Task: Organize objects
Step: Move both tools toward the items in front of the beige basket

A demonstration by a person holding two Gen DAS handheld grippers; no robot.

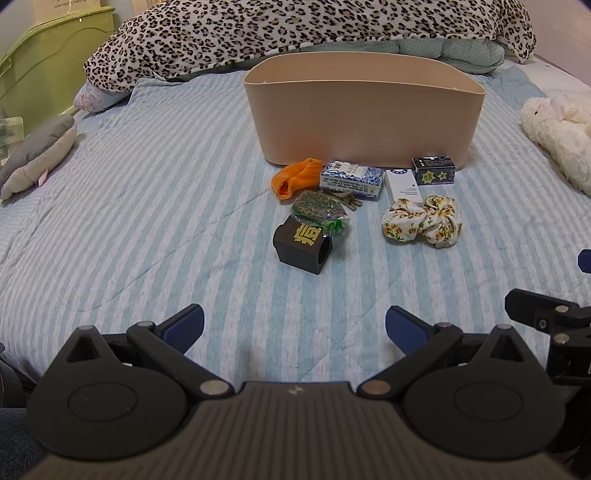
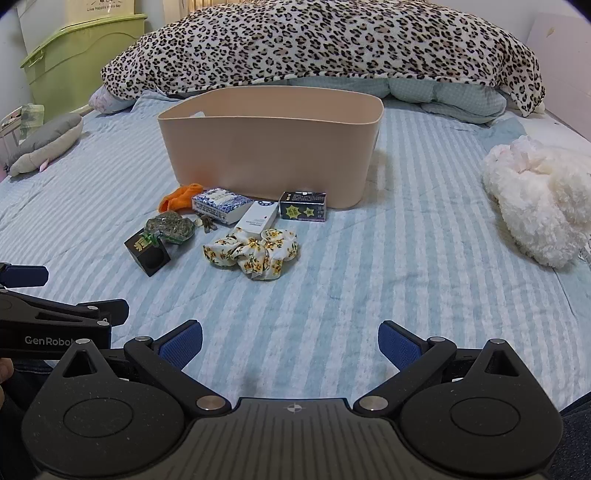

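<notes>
A beige bin [image 1: 365, 122] [image 2: 269, 151] stands on the striped bed. In front of it lie an orange cloth [image 1: 295, 177] [image 2: 181, 197], a blue-patterned box [image 1: 351, 179] [image 2: 221, 205], a white box [image 1: 402, 184] [image 2: 258, 219], a black starred box [image 1: 433, 174] [image 2: 303, 206], a green packet [image 1: 319, 210] [image 2: 170, 228], a black cube with gold sign [image 1: 303, 245] [image 2: 147, 253] and a floral scrunchie [image 1: 423, 221] [image 2: 255, 251]. My left gripper [image 1: 294, 328] and right gripper [image 2: 290, 341] are open and empty, well short of the objects.
A leopard-print blanket [image 1: 295, 29] lies behind the bin. A white plush [image 2: 539, 199] lies at the right, a grey plush [image 1: 37, 155] at the left. A green cabinet [image 1: 48, 62] stands beside the bed. The other gripper's side shows at each view's edge.
</notes>
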